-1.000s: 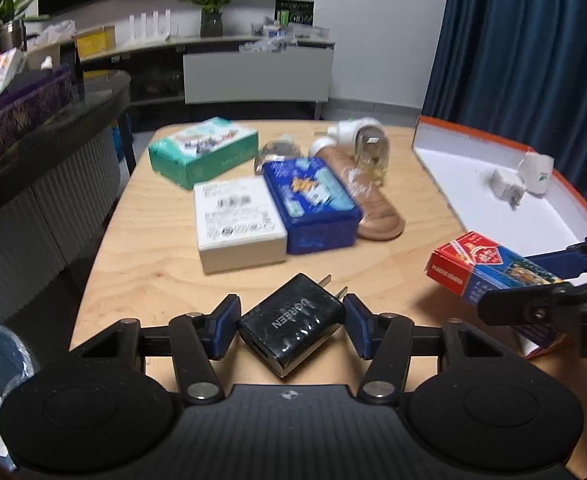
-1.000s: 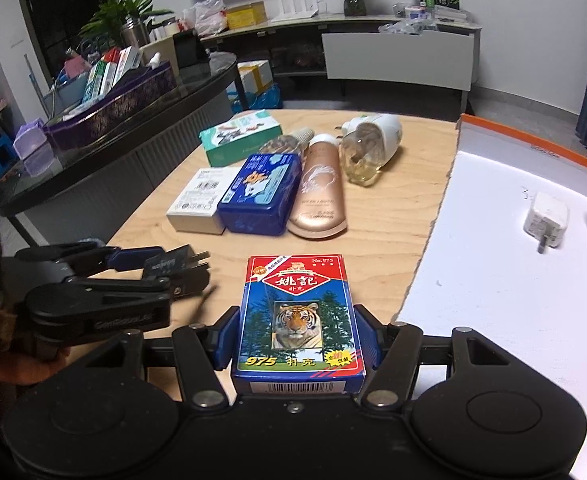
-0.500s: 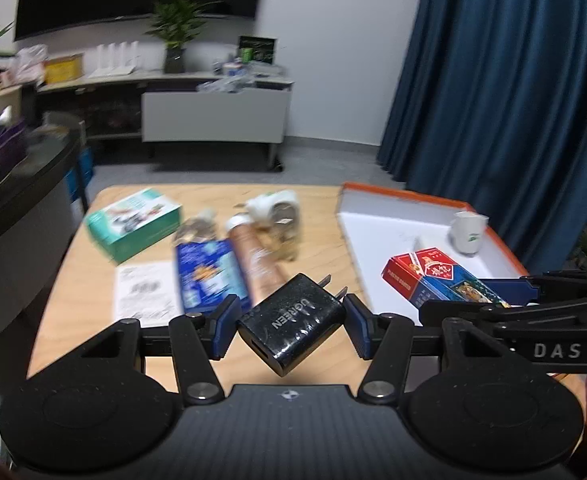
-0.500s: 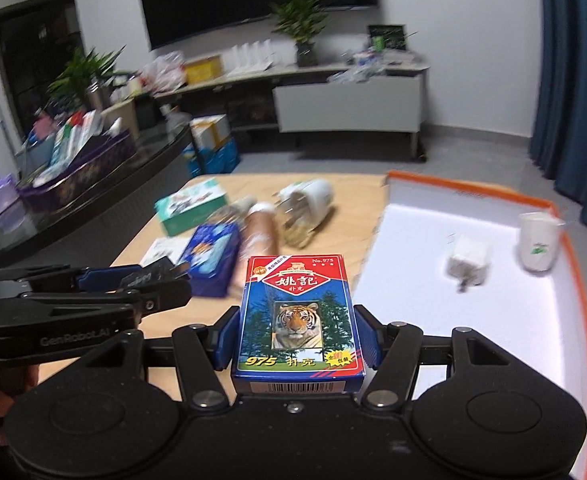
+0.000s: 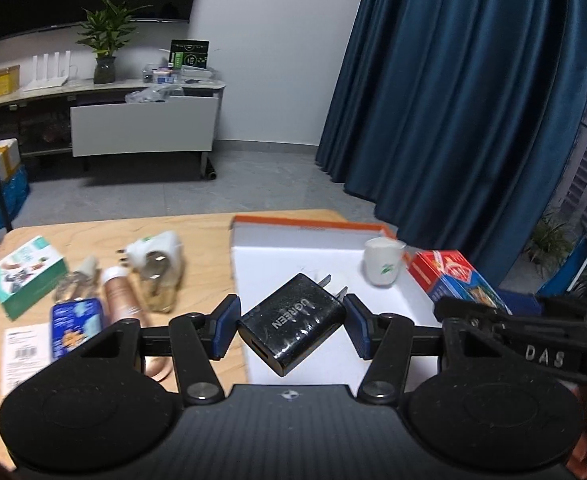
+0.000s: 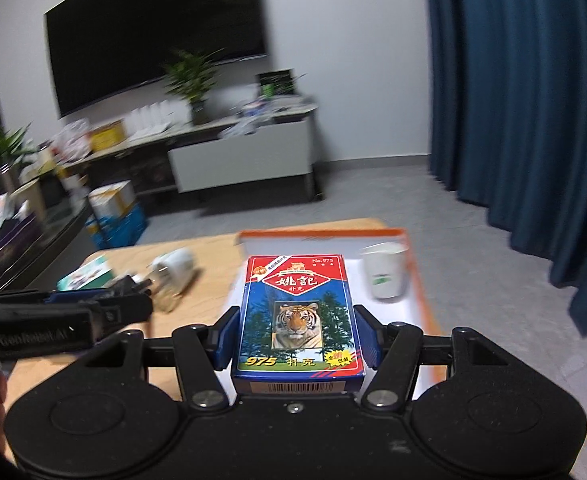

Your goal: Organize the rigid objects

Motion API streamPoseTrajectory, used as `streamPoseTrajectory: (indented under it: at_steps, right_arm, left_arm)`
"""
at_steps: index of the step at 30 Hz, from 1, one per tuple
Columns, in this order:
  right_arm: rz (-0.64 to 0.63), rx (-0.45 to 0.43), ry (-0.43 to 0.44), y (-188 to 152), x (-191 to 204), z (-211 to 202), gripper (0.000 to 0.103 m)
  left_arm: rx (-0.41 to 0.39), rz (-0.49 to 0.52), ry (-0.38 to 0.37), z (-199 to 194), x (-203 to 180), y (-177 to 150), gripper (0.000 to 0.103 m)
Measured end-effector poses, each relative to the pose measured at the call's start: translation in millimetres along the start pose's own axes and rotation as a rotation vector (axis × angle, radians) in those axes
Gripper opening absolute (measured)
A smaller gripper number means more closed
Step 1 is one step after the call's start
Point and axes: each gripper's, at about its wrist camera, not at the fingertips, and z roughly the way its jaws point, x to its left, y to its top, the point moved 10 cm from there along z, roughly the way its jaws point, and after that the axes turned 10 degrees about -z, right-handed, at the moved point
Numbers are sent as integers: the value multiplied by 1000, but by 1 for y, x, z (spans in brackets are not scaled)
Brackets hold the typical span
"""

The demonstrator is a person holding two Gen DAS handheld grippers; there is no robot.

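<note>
Hovering over the near part of the white tray (image 5: 277, 248), whose orange rim runs along its far edge, the left gripper (image 5: 291, 326) pinches a black charger (image 5: 293, 322), prongs aimed up-right toward a white cup (image 5: 383, 266). Bare tray floor lies before the cup. A second ago both grippers were above the wooden table (image 5: 197, 232). The right gripper (image 6: 295, 336) clamps a card box (image 6: 297, 312), long axis pointing away.

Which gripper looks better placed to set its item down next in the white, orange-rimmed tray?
Probably the right gripper. Its blue and red playing-card box is lined up with the white tray. The left gripper, with the black charger, sits nearer the tray's left edge.
</note>
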Motion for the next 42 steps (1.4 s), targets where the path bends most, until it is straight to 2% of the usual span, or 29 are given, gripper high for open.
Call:
streamPoseTrajectory:
  at_steps: [5, 10, 42]
  right_arm:
    - [43, -7, -44, -7, -26, -5, 71]
    - [63, -2, -47, -14, -35, -4, 71]
    - [31, 16, -10, -18, -30, -1, 71]
  left_arm:
    - [2, 4, -11, 9, -18, -3, 56]
    - [29, 2, -15, 12, -27, -14, 56]
    - [40, -44, 2, 7, -24, -20, 57]
